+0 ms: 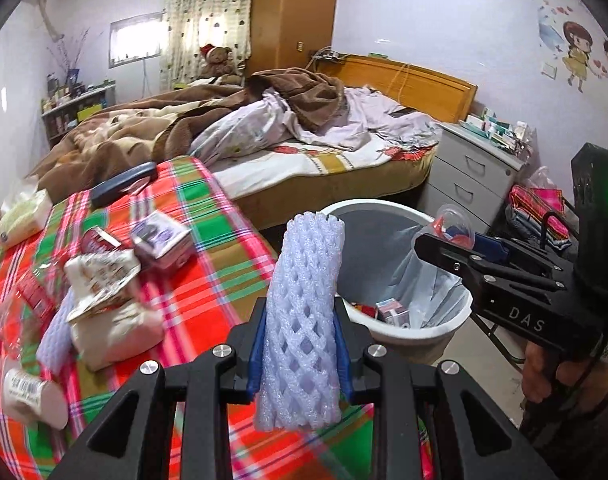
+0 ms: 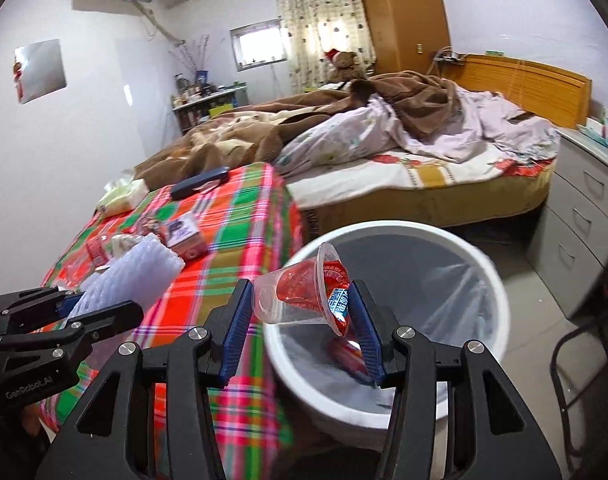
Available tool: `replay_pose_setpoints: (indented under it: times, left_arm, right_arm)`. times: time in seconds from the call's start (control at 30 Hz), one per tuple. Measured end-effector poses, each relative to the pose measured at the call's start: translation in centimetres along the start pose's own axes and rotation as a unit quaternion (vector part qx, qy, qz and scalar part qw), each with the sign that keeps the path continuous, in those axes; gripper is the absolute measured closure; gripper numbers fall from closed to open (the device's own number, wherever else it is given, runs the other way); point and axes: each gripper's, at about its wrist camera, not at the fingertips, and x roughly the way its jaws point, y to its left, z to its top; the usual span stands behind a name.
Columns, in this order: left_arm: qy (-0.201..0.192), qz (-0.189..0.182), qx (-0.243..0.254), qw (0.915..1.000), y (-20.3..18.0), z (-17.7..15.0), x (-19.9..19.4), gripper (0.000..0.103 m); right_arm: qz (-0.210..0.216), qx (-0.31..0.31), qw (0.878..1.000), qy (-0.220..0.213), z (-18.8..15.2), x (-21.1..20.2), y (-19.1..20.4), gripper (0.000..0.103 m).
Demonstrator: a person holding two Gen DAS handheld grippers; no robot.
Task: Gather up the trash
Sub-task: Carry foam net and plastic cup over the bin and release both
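Note:
My left gripper [image 1: 299, 320] is shut on a white foam fruit net [image 1: 304, 304], held upright above the plaid table edge, beside the white trash bin [image 1: 460, 320]; the net also shows in the right wrist view [image 2: 139, 276]. My right gripper [image 2: 304, 312] stands over the bin [image 2: 500, 288] with a clear plastic cup [image 2: 299, 296] holding a red wrapper between its blue pads [image 2: 235, 320]; the cup touches the right pad only, with a gap at the left pad. The right gripper also shows in the left wrist view [image 1: 444, 240]. The bin holds several wrappers and cartons.
The plaid-covered table [image 1: 207, 280] carries a small carton [image 1: 163, 240], crumpled wrappers [image 1: 99, 280], a tissue pack [image 1: 19, 216], a dark case [image 1: 123, 184] and a paper cup [image 1: 31, 396]. Behind stand a bed [image 1: 304, 152] and a grey drawer unit [image 1: 464, 176].

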Motion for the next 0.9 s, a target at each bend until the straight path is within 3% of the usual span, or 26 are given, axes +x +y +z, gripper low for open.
replay_pose_setpoints:
  times: [0.2, 0.73, 0.8, 0.9]
  left_arm:
    - [0.019, -0.039, 0.000, 0.9991, -2.2, 1.2, 3.1, 0.073]
    - [0.065, -0.048, 0.017, 0.9965, -5.7, 2.4, 10.3, 0.073]
    - [0.065, -0.050, 0.016, 0.9965, -5.7, 2.4, 10.5, 0.069]
    - [0.068, -0.044, 0.011, 0.9966, -5.4, 2.4, 10.8, 0.056]
  right_arm:
    - [-0.030, 0.024, 0.999, 0.018, -0.4, 0.8, -3.3, 0.053]
    - [-0.061, 0.039, 0.994, 0.086, -2.1, 4.0, -7.9, 0.053]
    - [-0.062, 0.039, 0.993, 0.089, -2.3, 4.1, -8.1, 0.052]
    - [-0.067, 0.043, 0.992, 0.095, -2.4, 4.2, -8.3, 0.049]
